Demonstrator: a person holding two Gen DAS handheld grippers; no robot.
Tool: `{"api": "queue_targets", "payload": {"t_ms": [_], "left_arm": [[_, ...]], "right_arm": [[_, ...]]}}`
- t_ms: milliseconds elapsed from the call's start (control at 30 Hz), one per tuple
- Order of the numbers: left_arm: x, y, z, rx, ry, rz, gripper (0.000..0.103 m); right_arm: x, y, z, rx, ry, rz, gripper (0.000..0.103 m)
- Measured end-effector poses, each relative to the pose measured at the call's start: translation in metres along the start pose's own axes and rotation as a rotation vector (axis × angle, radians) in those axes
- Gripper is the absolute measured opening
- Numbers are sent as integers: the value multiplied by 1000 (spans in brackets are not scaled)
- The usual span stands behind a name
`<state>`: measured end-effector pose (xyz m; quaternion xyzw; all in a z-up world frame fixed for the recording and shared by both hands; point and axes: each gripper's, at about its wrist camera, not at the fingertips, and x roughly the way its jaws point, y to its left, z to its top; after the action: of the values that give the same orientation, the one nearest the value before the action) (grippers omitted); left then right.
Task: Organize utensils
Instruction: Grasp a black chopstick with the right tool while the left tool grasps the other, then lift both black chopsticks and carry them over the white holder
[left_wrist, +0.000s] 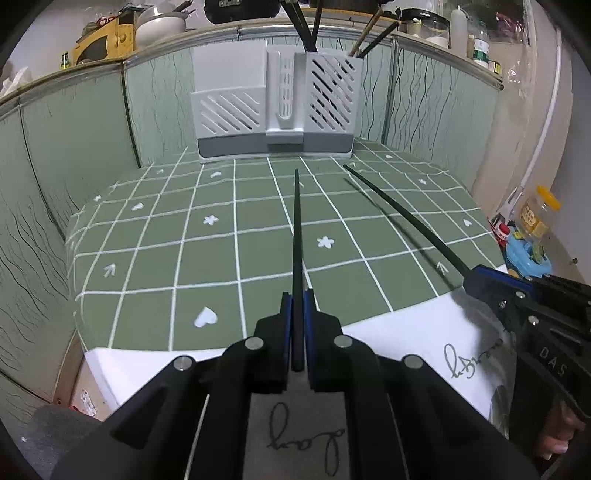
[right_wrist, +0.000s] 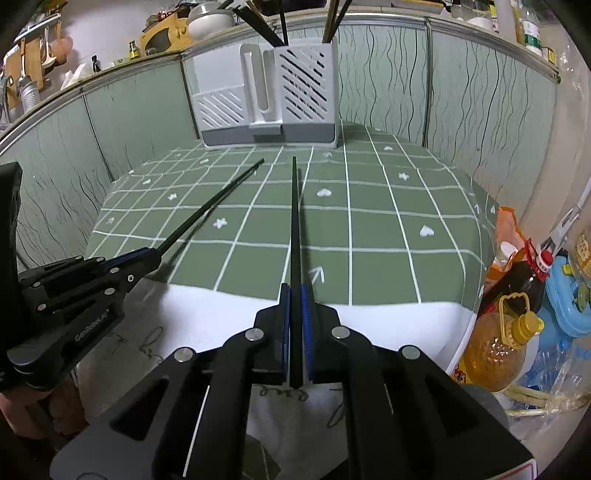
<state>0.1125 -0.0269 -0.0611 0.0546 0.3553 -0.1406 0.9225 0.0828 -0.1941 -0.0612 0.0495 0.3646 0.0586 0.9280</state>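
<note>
A black chopstick (left_wrist: 297, 236) is clamped between the closed jaws of the left gripper (left_wrist: 297, 306), and a second chopstick (right_wrist: 294, 229) is pinched likewise by the right gripper (right_wrist: 295, 295). Both sticks are held above the table's near edge (green checked cloth (left_wrist: 207, 254)) and pointed toward the white utensil holder (left_wrist: 275, 107) standing at the far edge, where more chopsticks are seen upright

Green grid tablecloth (left_wrist: 207, 258); oil bottle (right_wrist: 495, 347) at table's right; white bowl (left_wrist: 160, 26) on ledge.
</note>
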Motion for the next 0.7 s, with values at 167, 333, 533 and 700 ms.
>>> {"api": "queue_targets", "payload": {"t_ms": [167,333,533,700], "left_arm": [[-12,3,12,4,-24,-1,8],[-26,6,27,8,-60,-4,8],[-36,11,44,4,-93,-4,8],[-47,16,64,-2,-129,-8,8]], "right_arm": [[-9,1,13,-8,-14,8,6],[-15,1,25,-11,-23,7,6],[-24,1,40,-11,-51,5,6],[-34,2,58,-19,-91,2,6]]}}
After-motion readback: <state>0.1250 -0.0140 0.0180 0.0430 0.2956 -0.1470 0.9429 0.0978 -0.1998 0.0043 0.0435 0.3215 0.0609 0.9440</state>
